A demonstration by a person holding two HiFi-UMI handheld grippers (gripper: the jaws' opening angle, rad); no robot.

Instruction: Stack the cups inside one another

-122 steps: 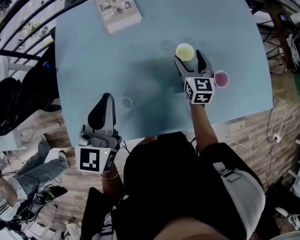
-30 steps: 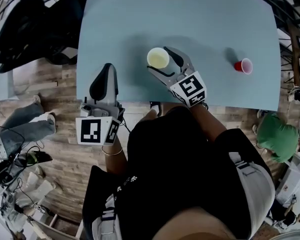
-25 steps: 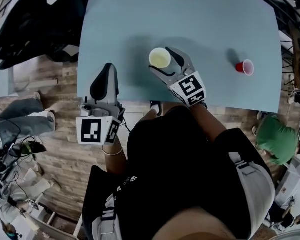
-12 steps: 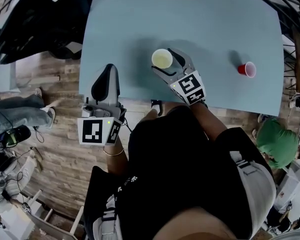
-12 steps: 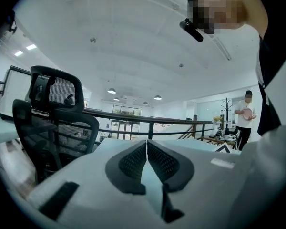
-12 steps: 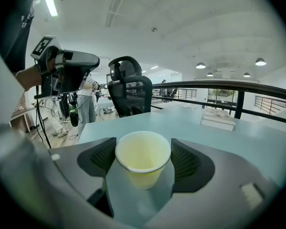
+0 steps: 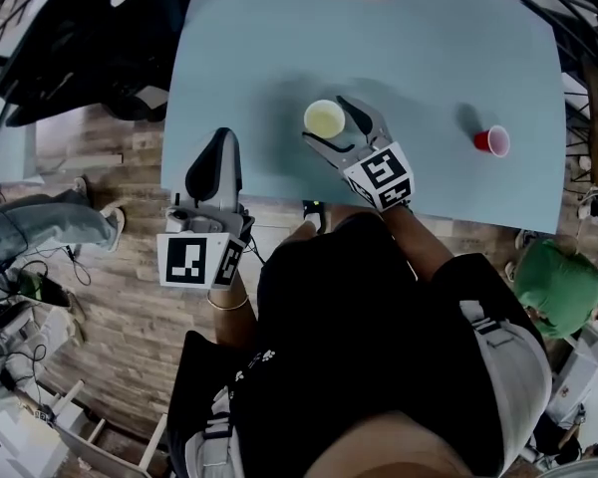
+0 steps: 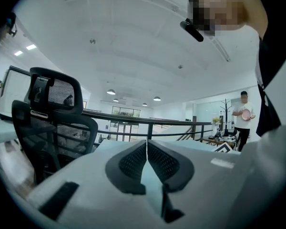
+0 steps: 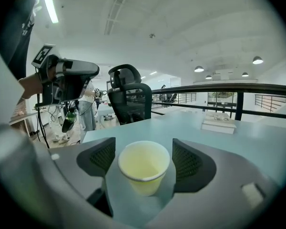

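My right gripper [image 9: 142,160] holds its fingers apart around the yellow cup [image 7: 325,119] mid-frame, seemingly not touching. The cup is likely light and crushable, so I'd squeeze mid-wall gently. My left gripper [image 8: 147,151] has its fingers together, empty.

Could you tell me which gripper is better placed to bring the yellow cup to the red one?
Probably the right gripper: its jaws stand open around the yellow cup, and the red cup lies on its side of the table. The left gripper is shut, away from both.
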